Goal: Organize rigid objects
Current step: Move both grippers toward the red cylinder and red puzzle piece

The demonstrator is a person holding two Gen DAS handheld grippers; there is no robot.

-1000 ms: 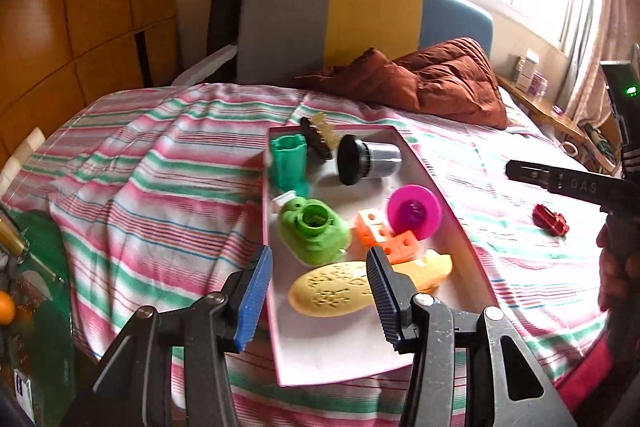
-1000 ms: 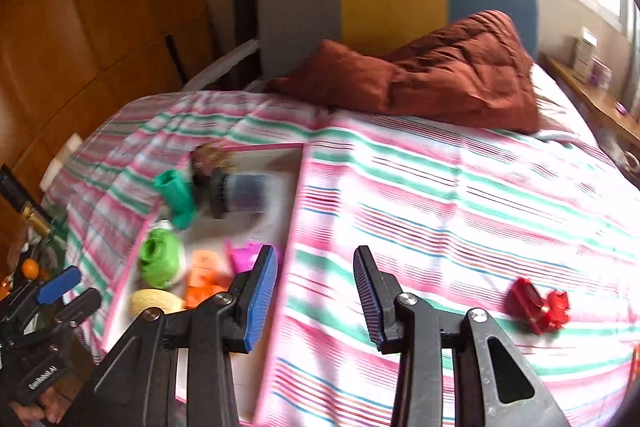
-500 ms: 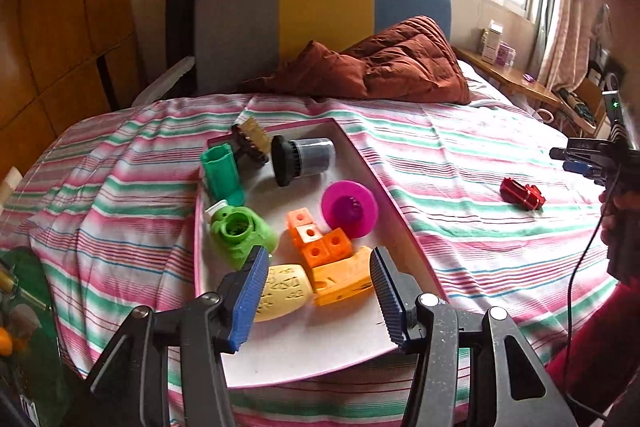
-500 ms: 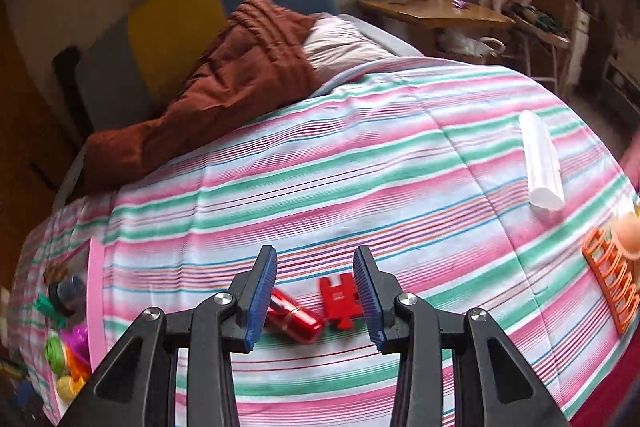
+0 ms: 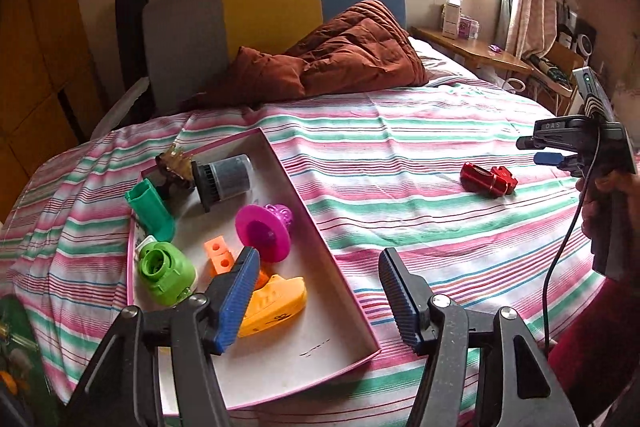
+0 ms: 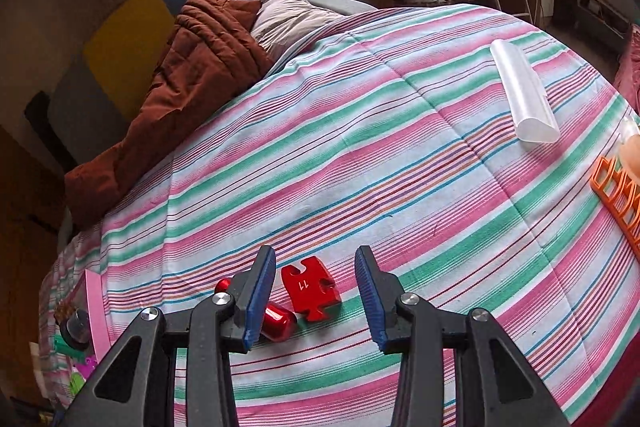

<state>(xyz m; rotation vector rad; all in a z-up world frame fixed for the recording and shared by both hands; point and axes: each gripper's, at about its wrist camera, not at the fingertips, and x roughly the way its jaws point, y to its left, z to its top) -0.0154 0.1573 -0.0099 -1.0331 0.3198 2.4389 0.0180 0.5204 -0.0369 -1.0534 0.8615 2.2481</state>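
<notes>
On a striped bed [image 6: 400, 147], our right hand-held gripper [image 6: 316, 291] hangs over a red puzzle piece [image 6: 310, 289] and red cylinder [image 6: 278, 321], jaws apart, gripping neither. Our left hand-held gripper [image 5: 316, 293], jaws just widening and empty, hovers over the tray [image 5: 304, 331] of toys.

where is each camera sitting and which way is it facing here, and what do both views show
Left wrist: sits on the left gripper, looking down along its open fingers at the pink tray of toys; the right gripper and the hand holding it show at the right edge.
Right wrist: sits on the right gripper, tilted down at the striped bedspread; its open fingers frame the red puzzle piece.
Shared: the red puzzle piece, red cylinder, tray corner, brown quilt.
</notes>
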